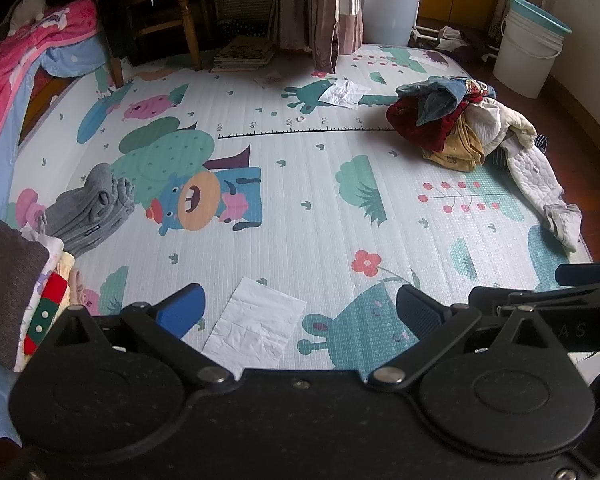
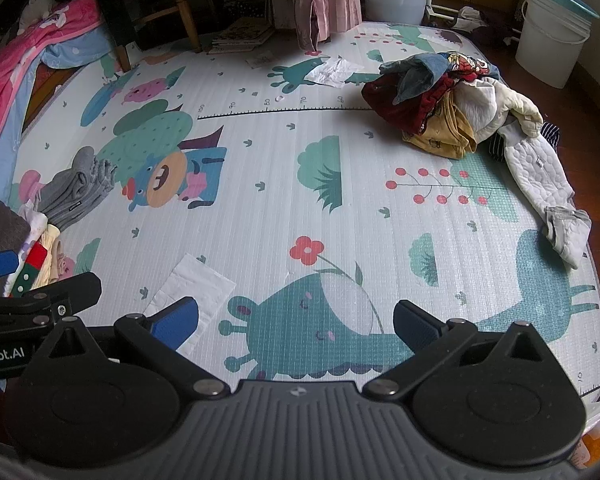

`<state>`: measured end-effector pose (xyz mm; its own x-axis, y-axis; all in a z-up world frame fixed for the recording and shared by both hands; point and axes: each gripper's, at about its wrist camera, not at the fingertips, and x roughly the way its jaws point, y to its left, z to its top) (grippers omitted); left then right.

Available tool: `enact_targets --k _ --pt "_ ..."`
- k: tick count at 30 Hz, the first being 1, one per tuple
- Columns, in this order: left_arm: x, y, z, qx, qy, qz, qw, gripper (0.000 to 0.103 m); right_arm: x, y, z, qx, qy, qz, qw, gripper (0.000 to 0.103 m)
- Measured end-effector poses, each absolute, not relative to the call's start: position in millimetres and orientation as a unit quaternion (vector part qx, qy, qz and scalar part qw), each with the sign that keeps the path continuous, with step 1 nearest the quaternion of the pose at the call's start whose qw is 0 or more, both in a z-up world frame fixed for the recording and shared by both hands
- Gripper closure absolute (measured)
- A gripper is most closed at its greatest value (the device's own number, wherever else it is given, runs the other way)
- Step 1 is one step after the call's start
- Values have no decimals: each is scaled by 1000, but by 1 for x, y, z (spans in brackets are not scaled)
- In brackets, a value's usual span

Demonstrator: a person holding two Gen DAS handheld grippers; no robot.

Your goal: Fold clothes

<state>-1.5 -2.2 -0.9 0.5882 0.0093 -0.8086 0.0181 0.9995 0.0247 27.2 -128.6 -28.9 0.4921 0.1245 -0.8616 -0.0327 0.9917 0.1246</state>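
Note:
A heap of unfolded clothes (image 1: 456, 124) lies at the far right of the cartoon play mat (image 1: 300, 200), with a white quilted garment (image 1: 536, 176) trailing toward the mat's right edge. The heap shows in the right wrist view too (image 2: 444, 100). Folded clothes are stacked at the left: a grey folded garment (image 1: 88, 208) and a pile topped by a brown one (image 1: 12, 276). My left gripper (image 1: 300, 312) is open and empty, low over the near mat. My right gripper (image 2: 296, 324) is open and empty beside it.
A white tissue sheet (image 1: 256, 320) lies on the mat under the left gripper. A paper scrap (image 1: 344, 94) lies far back. White buckets (image 1: 528, 48) stand at the right, a wooden chair (image 1: 172, 12) and pink bedding (image 1: 28, 48) at the back left.

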Motion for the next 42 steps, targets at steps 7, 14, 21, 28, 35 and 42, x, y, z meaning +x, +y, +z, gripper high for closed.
enact_targets --k 7,14,21,28,35,42 --pt "-3 -8 -1 14 454 -3 891 0 28 -128 -28 45 502 45 862 0" --pt "1 -3 1 12 455 -5 891 0 28 -127 -29 45 502 44 863 0" --pt "0 -5 1 12 455 -5 890 0 26 -126 -29 45 501 44 863 0" --pt "-1 -5 0 12 455 -6 890 0 26 -126 -29 45 501 43 863 0" --pt "0 -2 -1 12 455 -6 890 0 24 -126 -29 44 500 43 864 0" --pt "0 -2 -1 15 456 -5 890 0 25 -126 -27 41 498 42 865 0"
